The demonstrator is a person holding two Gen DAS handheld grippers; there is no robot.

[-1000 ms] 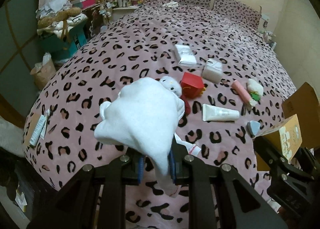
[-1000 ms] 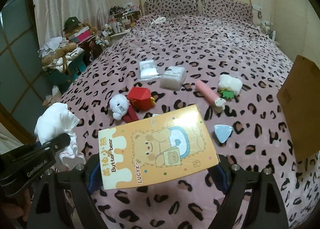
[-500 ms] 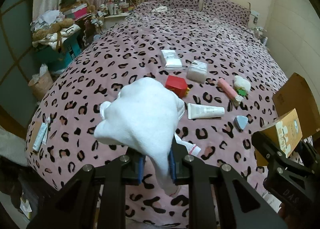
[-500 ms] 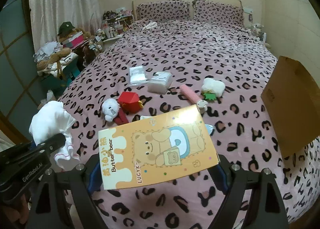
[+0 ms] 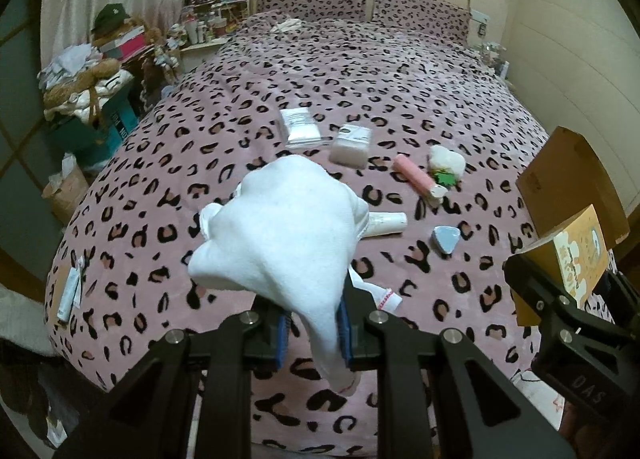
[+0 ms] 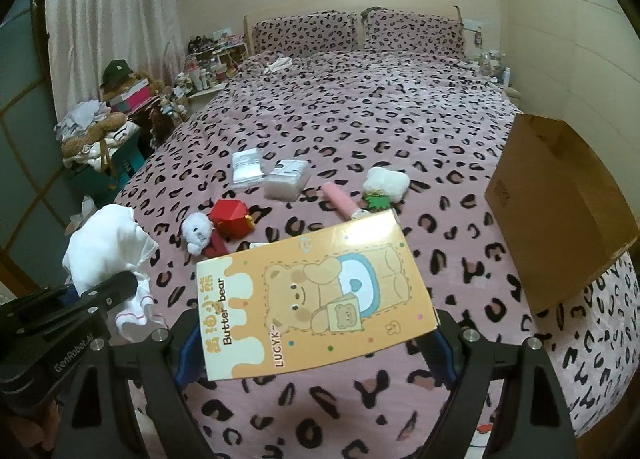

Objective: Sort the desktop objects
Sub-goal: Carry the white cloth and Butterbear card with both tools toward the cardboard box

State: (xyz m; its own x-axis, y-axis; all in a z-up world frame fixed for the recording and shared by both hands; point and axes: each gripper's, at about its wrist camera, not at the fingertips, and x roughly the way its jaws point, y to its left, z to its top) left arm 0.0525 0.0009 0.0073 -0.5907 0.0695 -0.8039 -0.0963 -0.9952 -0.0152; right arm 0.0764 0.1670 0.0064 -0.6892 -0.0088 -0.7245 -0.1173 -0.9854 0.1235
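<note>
Both grippers hold a load above the near end of a leopard-print bed.

Nearest, the left gripper (image 5: 314, 329) is clamped on a white cloth (image 5: 280, 243), which bunches up above the blue pads and hangs down between them. The right gripper (image 6: 316, 339) has its jaws wide apart and pressed against the two side edges of an orange bear-print box (image 6: 316, 295), held clear of the bed (image 6: 400, 119). Beyond them, on the pink spotted cover, lie a white tube (image 5: 386, 223) and a small blue wedge (image 5: 445, 239), then a white plush toy (image 6: 197, 230) touching a red box (image 6: 232, 215). Farther on are a pink stick (image 6: 340, 201), a fluffy white toy (image 6: 386, 183), a clear packet (image 6: 247, 167) and a white pack (image 6: 287, 179). A brown cardboard box (image 6: 560, 203) stands at the right edge; two pillows (image 6: 360, 33) are at the far end.
</note>
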